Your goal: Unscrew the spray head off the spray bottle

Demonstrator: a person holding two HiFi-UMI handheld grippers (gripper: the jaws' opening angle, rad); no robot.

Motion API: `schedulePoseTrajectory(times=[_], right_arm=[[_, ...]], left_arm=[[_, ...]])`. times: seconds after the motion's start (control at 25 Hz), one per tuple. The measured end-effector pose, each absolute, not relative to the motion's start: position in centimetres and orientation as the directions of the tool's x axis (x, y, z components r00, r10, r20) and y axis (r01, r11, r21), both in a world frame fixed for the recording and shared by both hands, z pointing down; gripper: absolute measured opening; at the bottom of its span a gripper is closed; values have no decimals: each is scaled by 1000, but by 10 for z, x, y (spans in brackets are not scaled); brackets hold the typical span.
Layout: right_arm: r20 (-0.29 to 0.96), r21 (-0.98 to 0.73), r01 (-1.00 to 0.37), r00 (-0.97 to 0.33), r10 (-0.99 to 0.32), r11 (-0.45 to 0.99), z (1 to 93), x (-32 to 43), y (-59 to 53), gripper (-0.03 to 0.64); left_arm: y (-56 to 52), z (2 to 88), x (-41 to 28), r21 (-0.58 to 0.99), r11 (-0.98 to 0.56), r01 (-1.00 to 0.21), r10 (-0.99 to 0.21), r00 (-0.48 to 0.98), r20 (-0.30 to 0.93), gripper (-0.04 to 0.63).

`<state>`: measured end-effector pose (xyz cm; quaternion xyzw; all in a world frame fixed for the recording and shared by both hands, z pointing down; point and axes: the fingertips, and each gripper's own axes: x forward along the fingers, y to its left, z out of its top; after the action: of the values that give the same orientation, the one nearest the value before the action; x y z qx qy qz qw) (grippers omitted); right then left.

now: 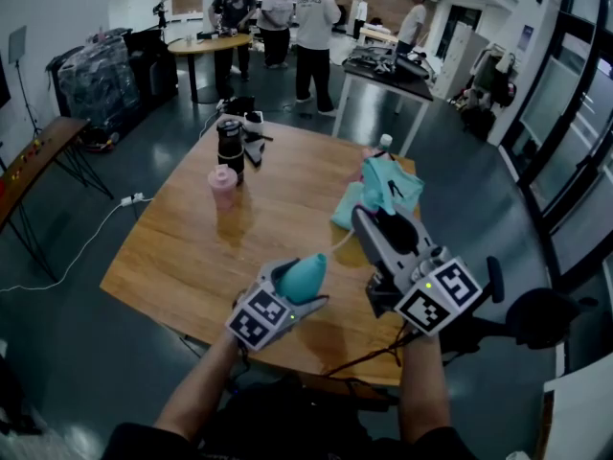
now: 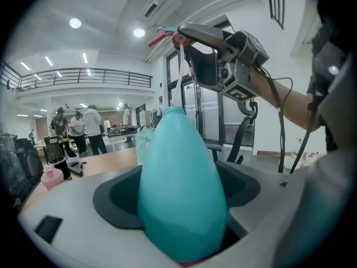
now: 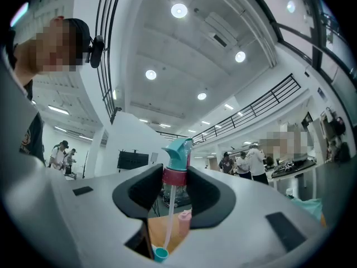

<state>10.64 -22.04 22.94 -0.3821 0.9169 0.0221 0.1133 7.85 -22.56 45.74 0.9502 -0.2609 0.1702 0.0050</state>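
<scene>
We have the left hand-held gripper (image 1: 293, 298) clamped on the teal spray bottle (image 2: 181, 183), which is held above the near edge of the bench (image 1: 182, 247). The right hand-held gripper (image 3: 174, 184) is clamped on the pink collar of the spray head (image 3: 178, 152), with the head off and above the bottle neck. The dip tube (image 3: 168, 216) hangs down to the neck opening; we can't tell whether its tip is inside. A pink cup (image 1: 222, 186) and a teal cloth (image 1: 391, 186) sit farther back on the bench.

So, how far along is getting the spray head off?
Done: the spray head is unscrewed, its collar lifted off the bottle. In hand: right tongs grip the spray head, left tongs the bottle. Left: lift the dip tube clear of the mouth.
</scene>
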Motion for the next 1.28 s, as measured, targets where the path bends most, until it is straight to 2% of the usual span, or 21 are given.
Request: schedulePoseTrajectory(times=[0.2, 0.44, 0.76, 1.28], right_arm=[[-251, -47, -728, -654, -714, 684, 226, 116, -223, 141], [-206, 27, -775, -623, -755, 632, 246, 120, -229, 140], [-151, -1, -810, -580, -800, 587, 281, 122, -234, 140], [-128, -58, -832, -541, -831, 551, 319, 129, -232, 140]], left_arm=[[-234, 459, 71, -101, -844, -526, -527, 781, 337, 408], [-240, 444, 63, -104, -823, -558, -561, 771, 301, 408], [-244, 414, 55, -81, -809, -583, -583, 775, 246, 408], [-242, 383, 64, -61, -813, -578, -579, 795, 179, 408]])
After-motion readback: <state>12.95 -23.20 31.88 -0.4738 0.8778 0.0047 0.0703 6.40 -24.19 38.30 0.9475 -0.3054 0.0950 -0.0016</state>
